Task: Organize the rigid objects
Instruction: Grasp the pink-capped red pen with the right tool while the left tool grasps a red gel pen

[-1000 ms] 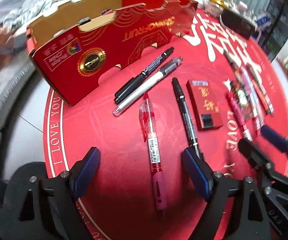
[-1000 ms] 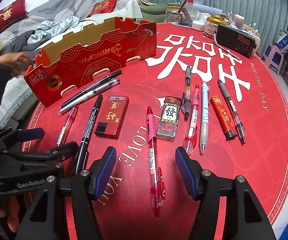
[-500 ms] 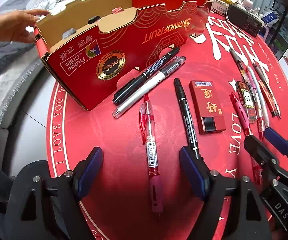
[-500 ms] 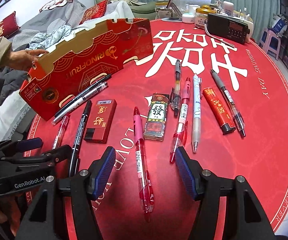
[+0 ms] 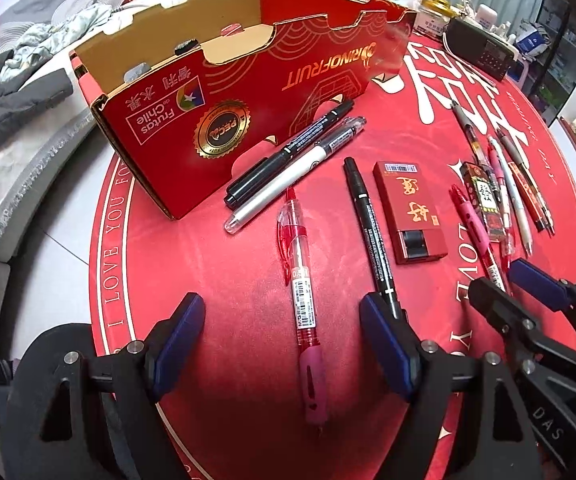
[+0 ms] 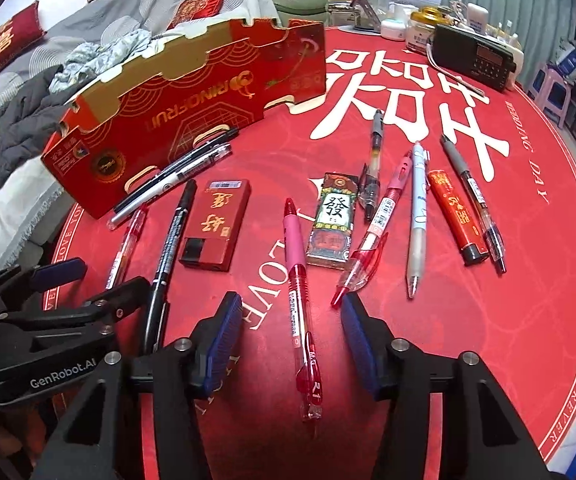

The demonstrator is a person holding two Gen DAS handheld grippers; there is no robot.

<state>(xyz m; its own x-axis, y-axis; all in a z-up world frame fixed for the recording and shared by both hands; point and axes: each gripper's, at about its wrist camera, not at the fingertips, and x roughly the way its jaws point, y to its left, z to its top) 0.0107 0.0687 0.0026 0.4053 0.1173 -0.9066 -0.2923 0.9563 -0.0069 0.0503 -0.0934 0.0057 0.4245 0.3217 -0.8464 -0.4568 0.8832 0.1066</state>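
Red-and-pink pen (image 5: 305, 300) lies lengthwise between the wide-open, empty left gripper (image 5: 282, 340), its long axis running straight ahead toward the cardboard box (image 5: 224, 92) at the table's far left edge. Right gripper (image 6: 291, 338), also spread and empty, straddles another pink pen (image 6: 297, 280) mid-table on the round red tablecloth (image 6: 527, 320); sofa beyond.

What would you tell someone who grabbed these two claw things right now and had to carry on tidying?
Left gripper: open, empty, low over a red pen.
Right gripper: open, empty, straddling a pink-grip pen.
Box stands at the mat's far left; nothing visibly inside.
Every pen, both markers and the three small packs lie loose on the mat.
Done: nothing sorted yet. Left: probably all of it, into the box.
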